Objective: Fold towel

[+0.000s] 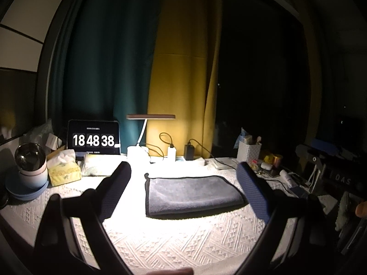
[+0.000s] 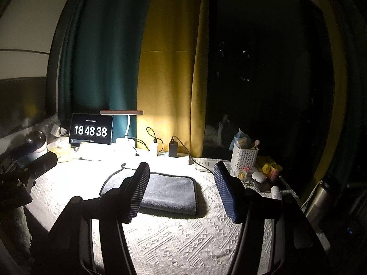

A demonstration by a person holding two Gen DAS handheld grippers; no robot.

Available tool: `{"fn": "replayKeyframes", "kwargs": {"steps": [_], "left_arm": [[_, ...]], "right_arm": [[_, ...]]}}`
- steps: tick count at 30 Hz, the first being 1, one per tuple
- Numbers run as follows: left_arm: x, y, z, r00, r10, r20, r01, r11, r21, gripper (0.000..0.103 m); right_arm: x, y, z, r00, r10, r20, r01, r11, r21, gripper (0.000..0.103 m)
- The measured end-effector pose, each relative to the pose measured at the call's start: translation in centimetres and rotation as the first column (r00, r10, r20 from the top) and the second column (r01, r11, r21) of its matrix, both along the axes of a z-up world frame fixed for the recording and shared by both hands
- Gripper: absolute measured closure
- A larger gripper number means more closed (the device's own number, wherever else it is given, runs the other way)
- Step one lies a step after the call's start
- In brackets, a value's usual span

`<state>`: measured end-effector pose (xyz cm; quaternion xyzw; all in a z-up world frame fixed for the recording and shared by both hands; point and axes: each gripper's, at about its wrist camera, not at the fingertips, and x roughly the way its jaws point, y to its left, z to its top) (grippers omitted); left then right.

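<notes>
Lying folded at the desk's (image 1: 174, 240) lamplit middle, toward its far edge, the grey towel (image 1: 192, 194) looks soft, limp and light, best pinched at a bound corner, while left gripper (image 1: 183, 188) and right gripper (image 2: 181, 190) hover spread, holding nothing.

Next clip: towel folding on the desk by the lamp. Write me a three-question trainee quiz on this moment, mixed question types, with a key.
1. True or false: the grey towel with dark edging lies folded on the white textured tablecloth, touched by neither claw.
2. Multiple choice: the left claw and right claw are: A) both open, B) both shut, C) one shut on the towel.
3. Fill in: the black tablet clock stands on the ___ side of the white desk lamp.

Key: 1 true; 2 A; 3 left.
</notes>
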<state>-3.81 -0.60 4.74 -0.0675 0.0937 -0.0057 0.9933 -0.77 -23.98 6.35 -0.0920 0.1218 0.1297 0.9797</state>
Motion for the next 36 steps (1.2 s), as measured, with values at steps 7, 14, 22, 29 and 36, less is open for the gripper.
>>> {"fn": "replayKeyframes", "kwargs": {"steps": [7, 14, 22, 29, 36], "left_arm": [[0.18, 0.09, -0.19, 1.0, -0.002, -0.006, 0.002, 1.0, -0.005, 0.009], [0.23, 0.08, -0.3, 1.0, -0.004, -0.008, 0.004, 1.0, -0.007, 0.009], [0.26, 0.08, -0.32, 1.0, -0.003, -0.009, 0.003, 1.0, -0.007, 0.009], [0.26, 0.07, -0.36, 1.0, -0.004, -0.009, 0.004, 1.0, -0.007, 0.009], [0.28, -0.1, -0.75, 1.0, -0.004, -0.014, 0.004, 1.0, -0.009, 0.009]], "right_arm": [[0.06, 0.04, -0.09, 1.0, 0.0, -0.002, 0.0, 1.0, -0.002, 0.042], [0.14, 0.13, -0.24, 1.0, -0.001, -0.005, 0.001, 1.0, -0.003, 0.042], [0.14, 0.15, -0.23, 1.0, -0.001, -0.006, 0.001, 1.0, -0.004, 0.042], [0.15, 0.23, -0.43, 1.0, -0.001, -0.007, 0.001, 1.0, -0.004, 0.042], [0.2, 0.38, -0.84, 1.0, -0.002, -0.014, 0.002, 1.0, -0.006, 0.042]]}}
